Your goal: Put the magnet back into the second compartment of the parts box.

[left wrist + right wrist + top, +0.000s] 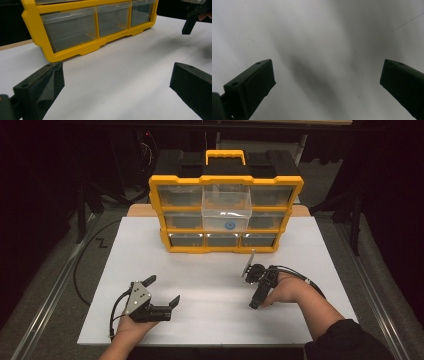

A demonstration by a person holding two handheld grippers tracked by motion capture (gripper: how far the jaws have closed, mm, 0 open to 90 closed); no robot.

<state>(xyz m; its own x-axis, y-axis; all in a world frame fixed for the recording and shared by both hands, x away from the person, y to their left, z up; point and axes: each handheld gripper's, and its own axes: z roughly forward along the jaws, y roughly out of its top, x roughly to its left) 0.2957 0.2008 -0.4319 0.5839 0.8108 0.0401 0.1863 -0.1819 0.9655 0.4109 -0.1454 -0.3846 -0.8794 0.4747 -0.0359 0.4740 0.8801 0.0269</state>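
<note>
Both grippers sit on the near half of the white table (pixel 210 320), jaws spread wide with nothing between them. Left gripper (pixel 164 291) lies level; right gripper (pixel 254 304) tips down at bare matte board. Well ahead stands the yellow plastic organizer (pixel 226 213), clear boxy drawers, one middle drawer (pixel 226 210) pulled out holding what looks like a small blue ring (pixel 230 225). Open tabletop lies between.

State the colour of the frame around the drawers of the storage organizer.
Yellow. The organizer frame shows best in the high view, with a matching yellow handle.
</note>
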